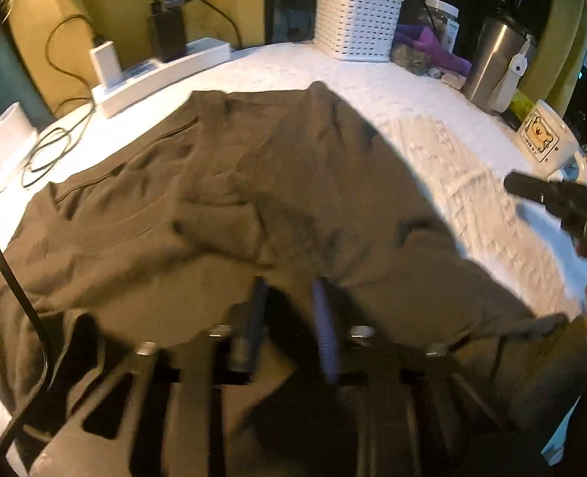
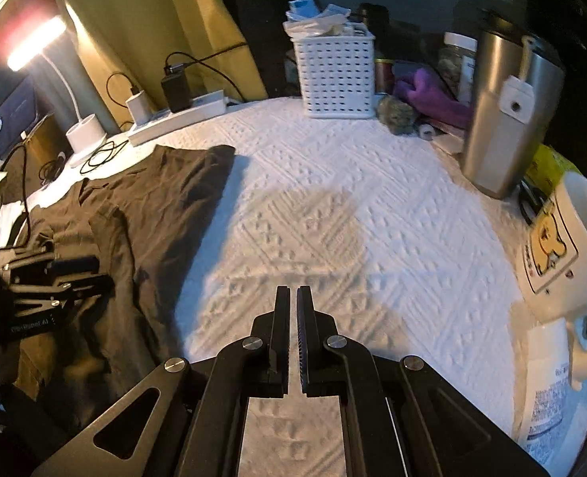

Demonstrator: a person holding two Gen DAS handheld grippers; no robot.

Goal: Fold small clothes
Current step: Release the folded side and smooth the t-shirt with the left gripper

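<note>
Garment [image 1: 222, 183], dark brown, lies spread on the white textured table [image 2: 353, 198], toward the power strip [image 2: 176, 117] side and well apart from the steel tumbler [image 2: 508, 115]. Long axis runs from the near edge up toward the power strip. Left tongs [image 1: 289, 290] sit directly over the garment's near hem, fingers drawn nearly together; blur hides whether cloth is pinched between them. Right tongs [image 2: 292, 298] are pressed together, empty, over bare table on the tumbler side of the garment. Judgement: left hand is nearer; right must cross toward the cloth edge.
</note>
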